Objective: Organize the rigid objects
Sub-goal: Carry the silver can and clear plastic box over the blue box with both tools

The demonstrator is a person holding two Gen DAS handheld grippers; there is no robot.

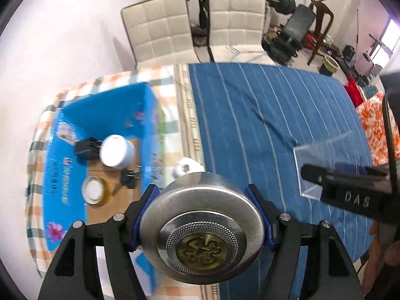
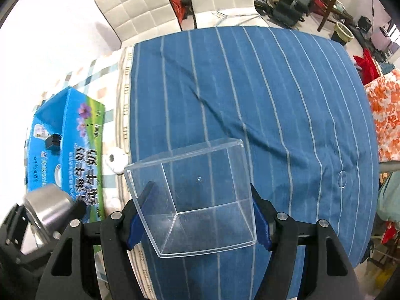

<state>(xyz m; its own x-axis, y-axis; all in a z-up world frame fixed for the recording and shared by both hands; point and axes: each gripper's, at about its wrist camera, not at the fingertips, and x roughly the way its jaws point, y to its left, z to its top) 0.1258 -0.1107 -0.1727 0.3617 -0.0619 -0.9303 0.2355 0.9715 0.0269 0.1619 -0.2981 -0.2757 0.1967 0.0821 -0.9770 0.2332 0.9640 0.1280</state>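
My left gripper (image 1: pixel 201 215) is shut on a round steel tin (image 1: pixel 200 227) with a brass emblem on its end, held above the table's left part, just right of an open blue cardboard box (image 1: pixel 57 175). The box holds a white jar (image 1: pixel 117 151), a tape roll (image 1: pixel 93 190), a black adapter (image 1: pixel 86 147) and binder clips (image 1: pixel 130 176). My right gripper (image 2: pixel 200 215) is shut on a clear square plastic box (image 2: pixel 197 195) above the blue striped cloth (image 2: pixel 275 100). The tin also shows in the right wrist view (image 2: pixel 48 207), and the clear box in the left wrist view (image 1: pixel 322 155).
A small white object (image 1: pixel 186 166) lies on the checked cloth (image 1: pixel 162 75) beside the blue box. Two white padded chairs (image 1: pixel 195 25) stand behind the table. Gym gear and clutter fill the far right. An orange floral cloth (image 2: pixel 385 115) lies at the right edge.
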